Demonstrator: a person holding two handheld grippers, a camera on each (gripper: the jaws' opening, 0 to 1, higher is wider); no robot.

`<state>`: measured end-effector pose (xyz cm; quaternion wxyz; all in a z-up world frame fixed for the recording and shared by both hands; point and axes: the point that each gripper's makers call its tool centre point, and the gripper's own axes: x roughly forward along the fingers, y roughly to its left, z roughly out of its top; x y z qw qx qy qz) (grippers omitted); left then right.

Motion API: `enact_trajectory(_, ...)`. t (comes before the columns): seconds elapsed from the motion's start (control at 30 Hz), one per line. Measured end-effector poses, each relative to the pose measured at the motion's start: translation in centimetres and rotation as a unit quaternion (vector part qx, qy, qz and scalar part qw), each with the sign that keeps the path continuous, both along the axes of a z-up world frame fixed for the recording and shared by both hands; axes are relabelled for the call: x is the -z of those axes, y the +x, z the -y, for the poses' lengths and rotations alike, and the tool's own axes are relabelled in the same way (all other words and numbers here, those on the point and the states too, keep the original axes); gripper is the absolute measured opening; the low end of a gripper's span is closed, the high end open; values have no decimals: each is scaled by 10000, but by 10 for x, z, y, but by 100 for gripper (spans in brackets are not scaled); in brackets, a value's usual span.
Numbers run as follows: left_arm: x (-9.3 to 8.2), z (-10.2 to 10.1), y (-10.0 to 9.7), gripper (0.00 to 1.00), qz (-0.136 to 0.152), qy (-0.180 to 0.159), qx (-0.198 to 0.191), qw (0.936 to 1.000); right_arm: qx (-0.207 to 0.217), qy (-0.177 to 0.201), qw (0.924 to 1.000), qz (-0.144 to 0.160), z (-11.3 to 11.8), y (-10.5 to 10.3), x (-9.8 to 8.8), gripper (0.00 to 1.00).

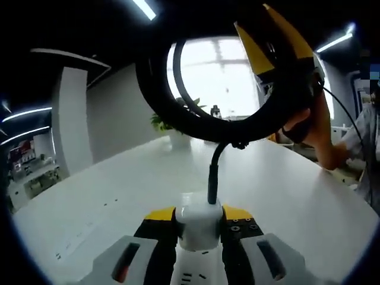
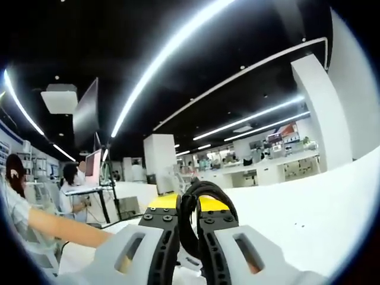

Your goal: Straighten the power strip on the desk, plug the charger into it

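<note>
In the left gripper view my left gripper [image 1: 199,218] is shut on the end of the white power strip [image 1: 198,224], whose body runs back between the jaws. Its black cable [image 1: 212,172] rises from that end and curls into a big loop [image 1: 153,98] above the white desk [image 1: 119,196]. At the upper right the right gripper [image 1: 279,53], yellow and black and held by a hand [image 1: 314,127], grips the loop. In the right gripper view my right gripper [image 2: 189,221] is shut on bunched coils of the black cable [image 2: 208,191].
A potted plant [image 1: 172,127] stands at the desk's far edge before a bright window. A person's arm [image 2: 65,228] reaches in from the left, with a monitor [image 2: 86,116] on a stand behind. White desk surface [image 2: 320,208] stretches to the right.
</note>
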<state>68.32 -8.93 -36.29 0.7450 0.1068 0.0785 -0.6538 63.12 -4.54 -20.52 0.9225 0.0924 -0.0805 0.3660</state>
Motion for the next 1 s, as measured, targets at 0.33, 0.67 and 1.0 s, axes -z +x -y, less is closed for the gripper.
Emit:
enact_trajectory(0.33, 4, -2, 1, 27, 140, 70, 56, 9999, 2, 21, 10000, -11, -1, -1, 4, 8)
enact_trajectory(0.67, 6, 0, 2, 27, 148, 138, 233, 9995, 0, -56, 10000, -14, -2, -1, 8, 8)
enact_trajectory(1.0, 10, 1, 4, 27, 158, 221, 343, 9990, -32, -87, 10000, -24, -3, 0, 11, 8)
